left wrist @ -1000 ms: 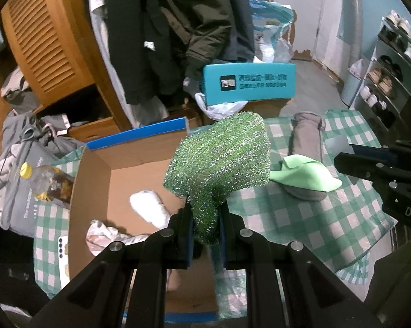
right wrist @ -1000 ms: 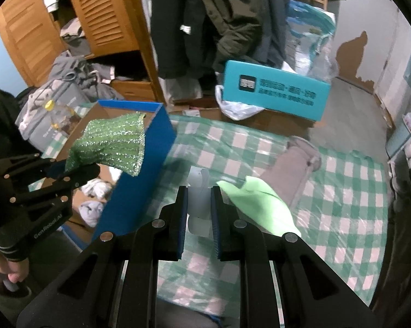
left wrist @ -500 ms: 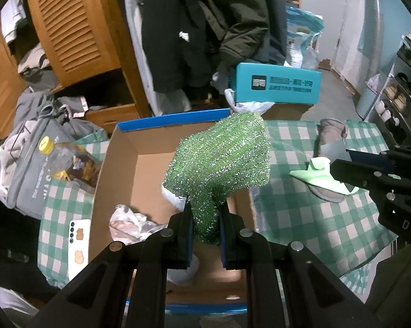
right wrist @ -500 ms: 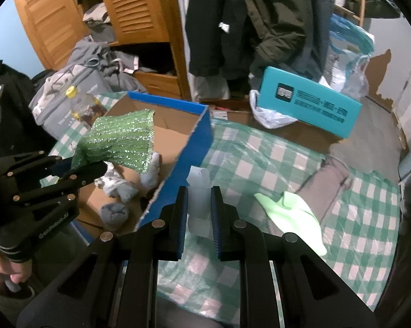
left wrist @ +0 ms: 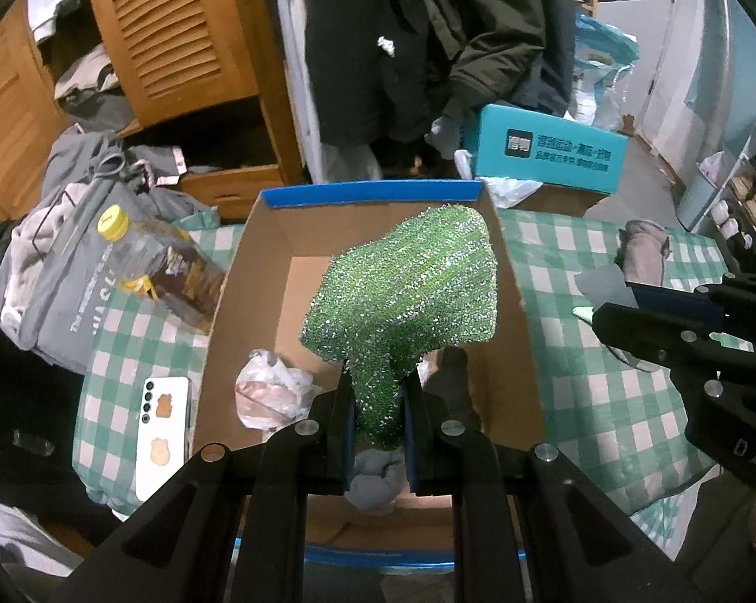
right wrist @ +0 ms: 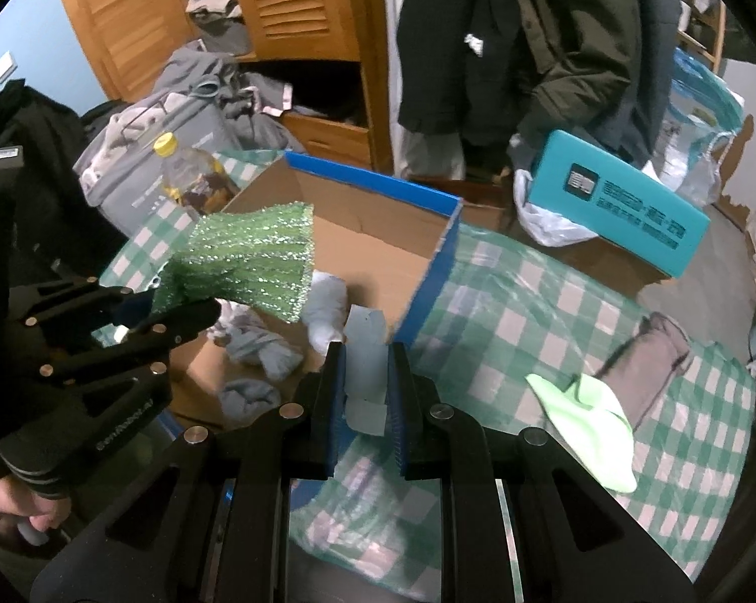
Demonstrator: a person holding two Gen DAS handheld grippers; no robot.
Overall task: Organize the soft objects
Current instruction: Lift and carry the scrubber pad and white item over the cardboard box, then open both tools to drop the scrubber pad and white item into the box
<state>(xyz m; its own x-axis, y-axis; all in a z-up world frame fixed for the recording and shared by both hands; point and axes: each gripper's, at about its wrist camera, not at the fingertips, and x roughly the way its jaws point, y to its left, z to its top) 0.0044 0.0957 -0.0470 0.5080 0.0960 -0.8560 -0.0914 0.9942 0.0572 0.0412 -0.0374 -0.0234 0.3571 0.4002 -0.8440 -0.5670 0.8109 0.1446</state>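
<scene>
My left gripper [left wrist: 378, 412] is shut on a sparkly green cloth [left wrist: 408, 291] and holds it over the open cardboard box [left wrist: 508, 352]. The cloth [right wrist: 247, 261] and left gripper [right wrist: 142, 314] also show in the right wrist view. Balled soft items lie in the box: a pale pink-white bundle [left wrist: 270, 392] and grey socks [right wrist: 262, 346]. My right gripper [right wrist: 367, 377] is shut on a pale grey flat piece [right wrist: 363, 352] near the box's right wall. A light green cloth [right wrist: 586, 422] lies on a grey slipper [right wrist: 649, 357] on the checked tablecloth.
A bottle with a yellow cap [left wrist: 162, 261] and a white phone [left wrist: 162, 442] lie left of the box. A teal carton [left wrist: 544, 156] stands behind it. Grey clothes [left wrist: 66, 261], a wooden wardrobe [left wrist: 177, 35] and hanging coats [left wrist: 428, 40] fill the back.
Both grippers have moved left. The green cloth now hangs over the middle of the box, and the right gripper is close to the box's right wall.
</scene>
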